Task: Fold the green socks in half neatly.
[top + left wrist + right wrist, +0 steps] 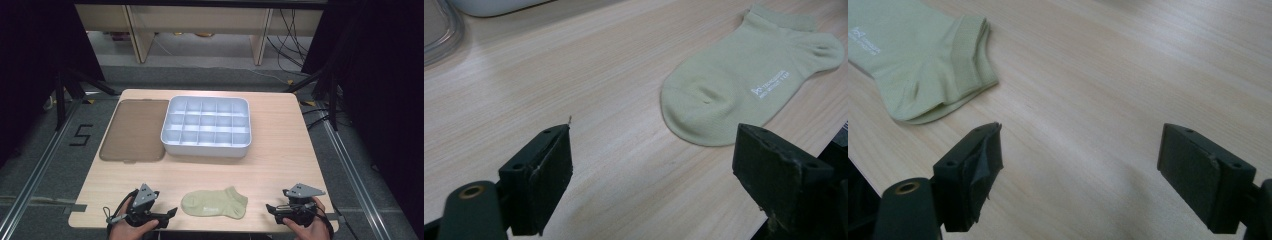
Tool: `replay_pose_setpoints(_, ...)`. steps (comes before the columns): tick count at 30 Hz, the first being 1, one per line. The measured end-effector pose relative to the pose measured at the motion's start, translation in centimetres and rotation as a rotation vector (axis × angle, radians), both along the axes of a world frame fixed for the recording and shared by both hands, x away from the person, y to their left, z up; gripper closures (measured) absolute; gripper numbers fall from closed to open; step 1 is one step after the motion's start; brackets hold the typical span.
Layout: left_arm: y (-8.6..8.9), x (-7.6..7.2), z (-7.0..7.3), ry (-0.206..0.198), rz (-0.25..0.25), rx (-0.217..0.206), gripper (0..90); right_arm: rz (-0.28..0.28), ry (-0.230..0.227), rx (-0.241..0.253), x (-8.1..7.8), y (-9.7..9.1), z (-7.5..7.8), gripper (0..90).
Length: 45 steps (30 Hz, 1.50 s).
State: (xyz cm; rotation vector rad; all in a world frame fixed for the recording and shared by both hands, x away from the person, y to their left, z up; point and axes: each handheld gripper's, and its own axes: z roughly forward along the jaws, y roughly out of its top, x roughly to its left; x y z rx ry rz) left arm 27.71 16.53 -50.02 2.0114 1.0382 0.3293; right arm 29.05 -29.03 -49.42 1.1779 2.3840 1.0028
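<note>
**Observer:** Near the front edge of the pale wooden table (280,150), midway between your hands, lies the light green ankle sock (215,203), flat, toe toward your left, cuff toward your right, white lettering on its side.

**Recorder:** And your tongs?

**Observer:** Your left gripper (167,216) has its jaws wide apart, nothing between them; it sits just beside the sock's toe, not touching. Your right gripper (272,210) is likewise spread and empty, near the cuff, bare wood under it.

**Recorder:** Farther back?

**Observer:** White plastic organiser tray with square compartments (206,147) stands mid-table. Its translucent brown lid (134,131) lies flat just left of it. Both are well apart from the sock.
</note>
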Motion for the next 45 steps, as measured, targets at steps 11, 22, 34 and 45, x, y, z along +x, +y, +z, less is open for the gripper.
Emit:
replay_pose_setpoints(11,0.1,0.1,-0.1,0.014,-0.009,0.002,17.5,0.026,0.022,0.042,0.0,0.3,0.2,22.9)
replay_pose_setpoints(22,-0.1,0.6,0.5,0.050,0.001,-0.029,25.0,0.016,-0.016,0.062,-0.5,0.7,1.0,33.8)
replay_pose_setpoints(34,-2.9,1.8,0.1,0.040,-0.066,0.020,39.3,0.052,-0.045,0.048,-0.4,0.8,0.9,34.3)
replay_pose_setpoints(45,-4.3,2.6,-0.6,0.061,-0.099,0.060,46.4,0.060,-0.035,0.064,-0.4,1.0,0.8,34.2)
